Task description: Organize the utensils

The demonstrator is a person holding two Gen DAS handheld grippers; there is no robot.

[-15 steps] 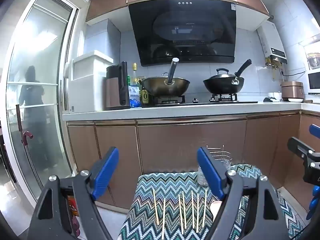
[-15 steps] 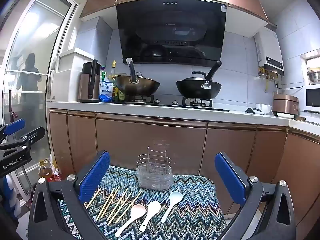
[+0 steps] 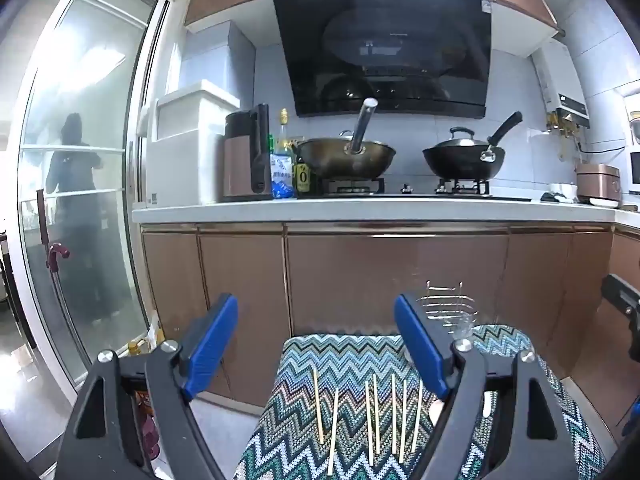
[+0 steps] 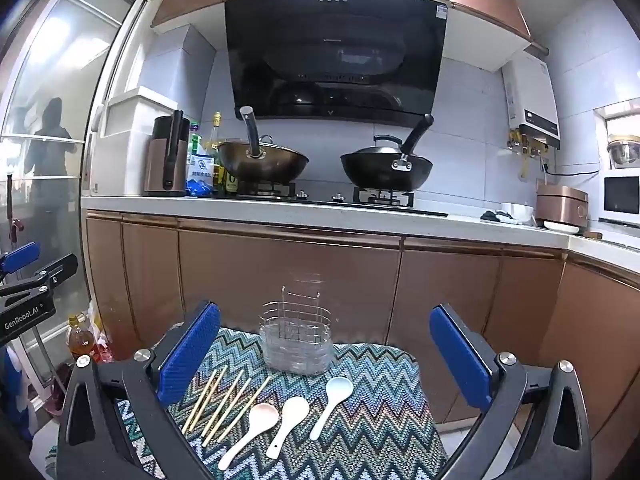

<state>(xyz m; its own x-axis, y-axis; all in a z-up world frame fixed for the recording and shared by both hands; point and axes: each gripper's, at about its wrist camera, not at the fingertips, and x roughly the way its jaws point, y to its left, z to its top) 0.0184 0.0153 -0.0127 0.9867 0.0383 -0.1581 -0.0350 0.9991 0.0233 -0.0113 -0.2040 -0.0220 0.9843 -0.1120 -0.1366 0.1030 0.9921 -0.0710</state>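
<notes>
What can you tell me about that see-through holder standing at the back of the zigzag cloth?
The holder is an oval wire rack of thin shiny metal rings, seated in what looks like a clear plastic cup, with two wire hooks rising at its back. It stands upright and looks empty at the far edge of the cloth, beyond the spoons and chopsticks. Nothing touches it but the cloth.
</notes>
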